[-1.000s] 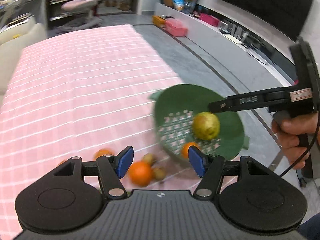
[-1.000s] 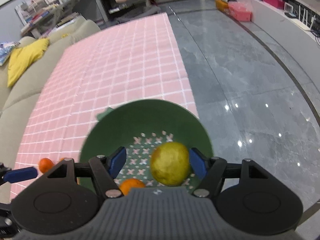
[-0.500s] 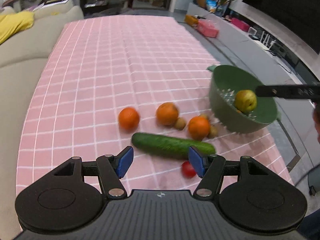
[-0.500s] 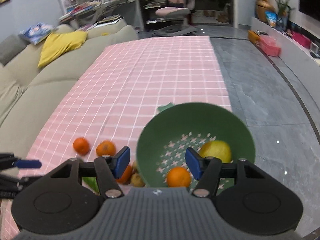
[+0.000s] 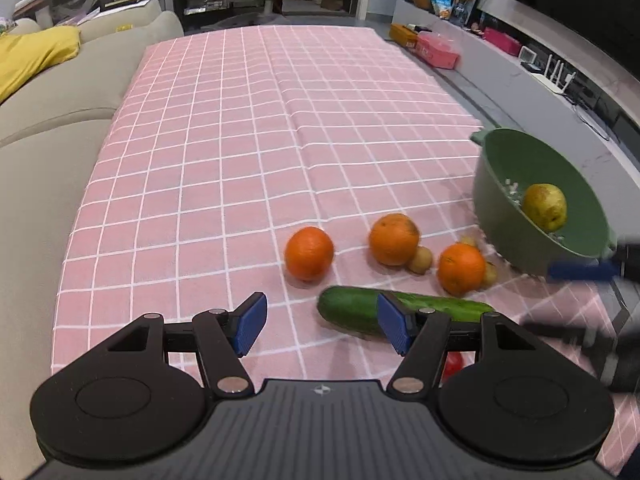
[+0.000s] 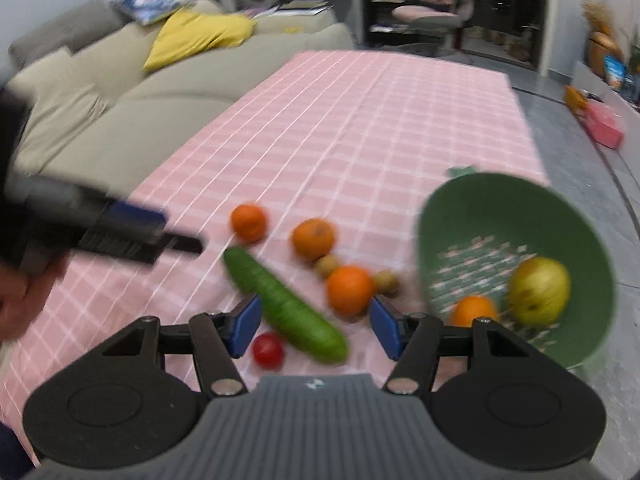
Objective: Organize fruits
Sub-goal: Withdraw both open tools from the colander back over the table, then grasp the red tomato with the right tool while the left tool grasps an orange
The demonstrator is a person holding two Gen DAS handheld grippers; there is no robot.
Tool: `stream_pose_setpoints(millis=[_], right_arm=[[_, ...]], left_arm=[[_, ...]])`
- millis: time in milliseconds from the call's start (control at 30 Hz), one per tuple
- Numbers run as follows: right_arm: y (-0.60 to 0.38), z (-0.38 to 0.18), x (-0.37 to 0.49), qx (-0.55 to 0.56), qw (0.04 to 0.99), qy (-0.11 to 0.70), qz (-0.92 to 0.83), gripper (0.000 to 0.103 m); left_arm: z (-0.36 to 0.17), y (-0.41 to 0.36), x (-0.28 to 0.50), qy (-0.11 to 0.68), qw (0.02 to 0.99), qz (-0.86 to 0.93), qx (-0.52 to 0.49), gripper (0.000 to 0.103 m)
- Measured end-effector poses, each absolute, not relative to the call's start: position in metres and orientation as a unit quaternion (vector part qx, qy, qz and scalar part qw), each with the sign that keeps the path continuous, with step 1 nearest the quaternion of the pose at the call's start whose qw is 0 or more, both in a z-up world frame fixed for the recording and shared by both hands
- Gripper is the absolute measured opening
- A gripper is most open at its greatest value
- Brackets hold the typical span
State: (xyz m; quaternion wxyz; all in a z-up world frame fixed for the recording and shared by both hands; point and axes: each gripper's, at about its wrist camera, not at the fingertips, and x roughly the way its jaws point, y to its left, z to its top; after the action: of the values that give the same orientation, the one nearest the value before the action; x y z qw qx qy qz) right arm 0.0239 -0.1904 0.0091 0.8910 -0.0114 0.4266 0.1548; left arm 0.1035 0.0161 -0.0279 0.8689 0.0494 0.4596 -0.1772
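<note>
A green colander (image 5: pixel 506 200) (image 6: pixel 492 208) stands at the table's right edge with a yellow-green pear (image 5: pixel 545 207) (image 6: pixel 540 291) and a small orange (image 6: pixel 474 311) in it. On the pink checked cloth lie three oranges (image 5: pixel 309 253) (image 5: pixel 394 239) (image 5: pixel 461 268), small brown fruits (image 5: pixel 421 259), a cucumber (image 5: pixel 352 310) (image 6: pixel 280 304) and a red tomato (image 6: pixel 268 350). My left gripper (image 5: pixel 320 324) is open and empty above the near cloth. My right gripper (image 6: pixel 316 326) is open and empty over the cucumber's near end.
A beige sofa (image 5: pixel 60 92) with a yellow cushion (image 6: pixel 200 34) runs along the table's left side. Grey floor (image 6: pixel 592 152) drops off to the right, with a low TV bench (image 5: pixel 520 64) and pink boxes (image 5: pixel 436 50) beyond.
Both grippers have pulled back and swung left from the colander, so the loose oranges, cucumber and tomato have come into view. Both stay open and empty.
</note>
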Motion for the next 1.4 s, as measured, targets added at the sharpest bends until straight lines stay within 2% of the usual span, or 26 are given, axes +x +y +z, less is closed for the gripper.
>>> stream_pose_setpoints(millis=[267,633,700,800,1267,1400], right_arm=[[-0.152,-0.043,0.017,-0.016,0.865,0.478,0.153,0.054],[-0.146,-0.055,0.026,-0.015,0.876,0.466,0.125,0.056],[-0.146,-0.054,0.027,-0.011,0.876,0.468,0.120,0.054],[-0.146,-0.054,0.026,-0.009,0.872,0.475,0.115,0.042],[-0.140,-0.060,0.030,0.002,0.864,0.490,0.120,0.039],[-0.143,-0.059,0.028,0.004,0.863,0.492,0.119,0.039]], left_arm=[[-0.043,0.019,0.138,0.456,0.870,-0.183,0.022,0.074],[-0.064,0.015,0.157,0.458,0.866,-0.198,0.032,0.074],[-0.066,0.013,0.157,0.458,0.866,-0.199,0.034,0.074],[-0.067,0.008,0.160,0.458,0.865,-0.202,0.039,0.074],[-0.080,0.007,0.167,0.476,0.854,-0.204,0.035,0.073],[-0.081,0.009,0.168,0.478,0.854,-0.204,0.029,0.061]])
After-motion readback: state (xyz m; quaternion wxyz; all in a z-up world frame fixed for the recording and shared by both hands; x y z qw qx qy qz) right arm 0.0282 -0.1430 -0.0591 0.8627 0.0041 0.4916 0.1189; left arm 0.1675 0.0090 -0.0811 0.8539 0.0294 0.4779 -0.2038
